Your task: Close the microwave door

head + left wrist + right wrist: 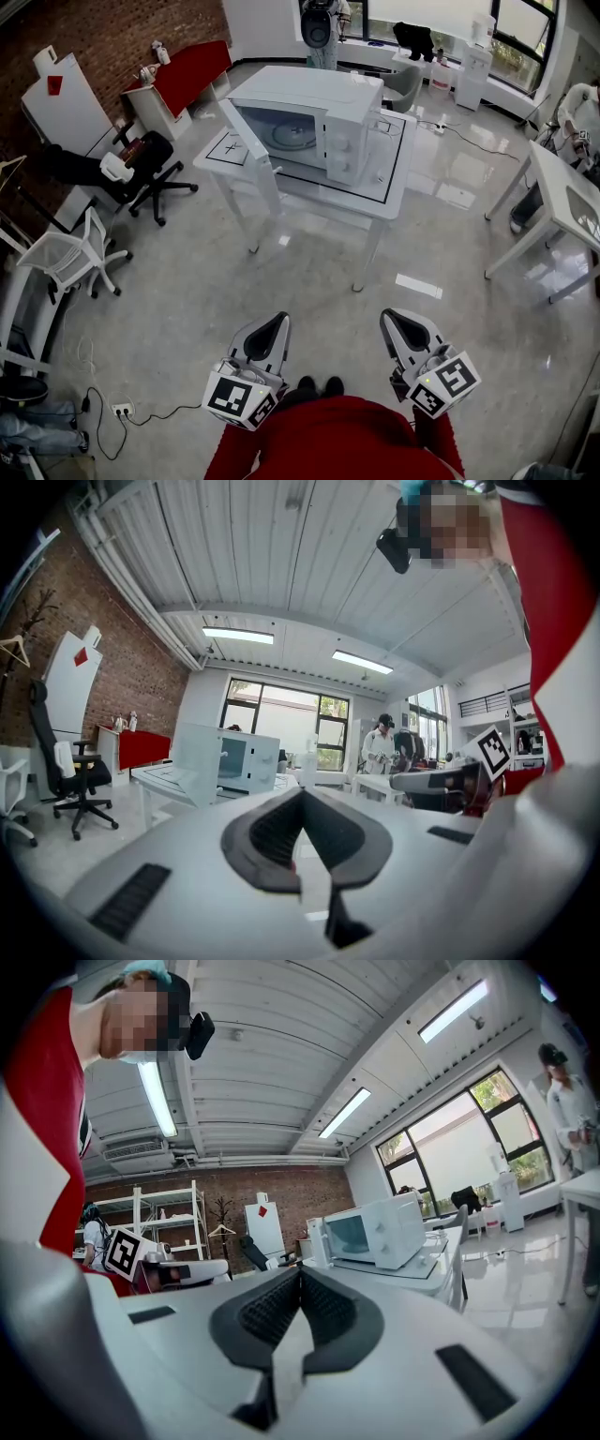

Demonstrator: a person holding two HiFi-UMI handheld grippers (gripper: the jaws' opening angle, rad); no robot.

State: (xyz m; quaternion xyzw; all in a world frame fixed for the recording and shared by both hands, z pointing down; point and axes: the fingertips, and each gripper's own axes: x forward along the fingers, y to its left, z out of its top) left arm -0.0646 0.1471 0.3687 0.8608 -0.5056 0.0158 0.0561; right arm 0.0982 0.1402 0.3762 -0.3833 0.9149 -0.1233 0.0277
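Black office chair (150, 161), white chair (77, 251), red counter (193, 67)

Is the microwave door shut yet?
Not yet. Nothing is done: the microwave on the white table has its door wide open. The left gripper and right gripper are shut, empty and far from it. Left: walk up and push the door closed.

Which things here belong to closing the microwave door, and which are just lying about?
For the job: microwave; its open door; the table it stands on; left gripper and right gripper, both shut and empty.

Lying about: black chair; white chair; power strip; side table.
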